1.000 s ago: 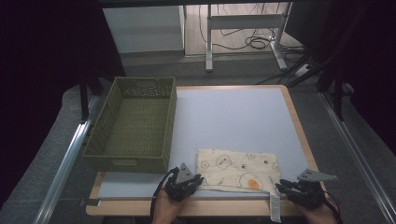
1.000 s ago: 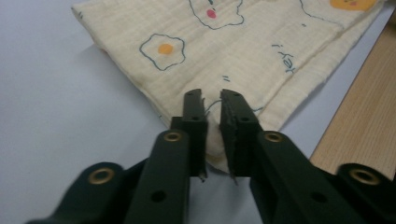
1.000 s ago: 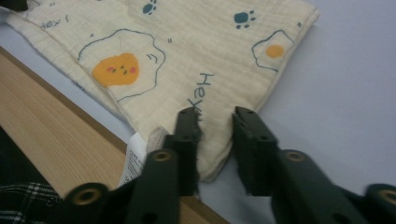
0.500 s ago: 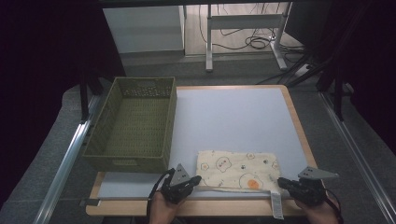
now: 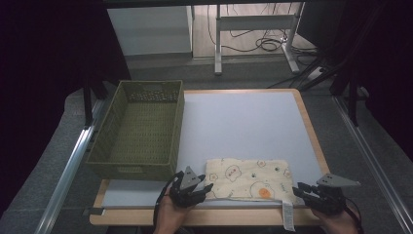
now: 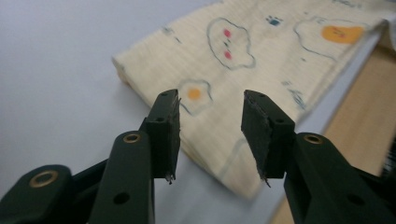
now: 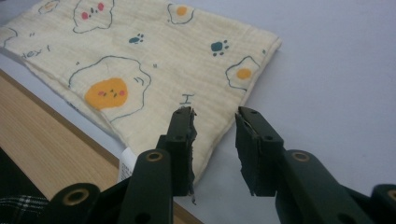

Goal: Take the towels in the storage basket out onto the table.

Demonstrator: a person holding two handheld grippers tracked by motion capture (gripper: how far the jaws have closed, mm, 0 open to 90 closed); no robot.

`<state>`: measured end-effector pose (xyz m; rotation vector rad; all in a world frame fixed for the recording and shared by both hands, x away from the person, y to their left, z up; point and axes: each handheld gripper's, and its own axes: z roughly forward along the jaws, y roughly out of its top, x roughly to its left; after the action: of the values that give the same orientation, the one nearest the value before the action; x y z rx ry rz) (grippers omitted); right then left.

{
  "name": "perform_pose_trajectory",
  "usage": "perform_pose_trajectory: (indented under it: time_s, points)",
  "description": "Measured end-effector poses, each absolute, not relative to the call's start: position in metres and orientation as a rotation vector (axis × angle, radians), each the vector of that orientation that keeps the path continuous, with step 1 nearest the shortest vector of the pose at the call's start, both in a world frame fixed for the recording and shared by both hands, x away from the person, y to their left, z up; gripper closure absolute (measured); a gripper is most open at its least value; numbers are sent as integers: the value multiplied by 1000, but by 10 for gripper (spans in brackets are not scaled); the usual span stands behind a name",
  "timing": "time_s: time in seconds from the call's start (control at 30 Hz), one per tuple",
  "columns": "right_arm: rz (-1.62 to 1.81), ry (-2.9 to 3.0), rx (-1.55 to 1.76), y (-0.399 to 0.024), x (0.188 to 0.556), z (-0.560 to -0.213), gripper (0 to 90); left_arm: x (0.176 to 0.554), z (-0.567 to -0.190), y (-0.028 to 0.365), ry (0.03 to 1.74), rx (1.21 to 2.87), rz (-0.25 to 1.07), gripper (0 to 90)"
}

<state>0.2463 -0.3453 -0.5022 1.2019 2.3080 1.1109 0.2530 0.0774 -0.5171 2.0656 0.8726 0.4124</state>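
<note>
1. I'm working at a pale mat (image 5: 243, 126) on a wood-edged table (image 5: 311, 131), with dark curtains on both sides and desk legs and cables on the floor behind
2. At the left sits the basket (image 5: 141, 165), a green woven one; I see nothing in it, just its bare woven bottom
3. My left gripper (image 5: 197, 191) is at the cloth's left end; in the left gripper view its jaws stand parted with nothing pinched, the cloth's edge lying under and beyond them. They have just been opening
4. The cloth (image 5: 248, 178), cream with egg prints, lies folded into a flat rectangle at the near edge of the mat, just right of the basket's near corner, and its white tag (image 5: 287, 217) hangs over the table edge
5. My right gripper (image 5: 304, 191) is at the cloth's right end; in the right gripper view its jaws are also apart and empty, the cloth's corner just ahead. They too have just been opening
6. My read: the fold looks finished and let go. What's left, I'd guess, is another fold or lifting the cloth into the basket
</note>
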Motion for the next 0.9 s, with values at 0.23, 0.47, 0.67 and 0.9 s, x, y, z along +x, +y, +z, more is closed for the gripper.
perform_pose_trajectory:
  time_s: [0.23,0.47,0.67,0.9]
  points:
    - [1115,2256,1242,-339,264,-508,645,289,-518,64,949,2059,456,518]
    - [1077,2216,1286,-330,308,-511,648,317,-523,62,1059,2048,514,523]
    - [1014,2211,1284,-321,326,-515,641,333,-535,61,1115,2068,504,533]
    - [1042,2265,1293,-318,331,-522,830,335,-541,61,1049,2067,370,710]
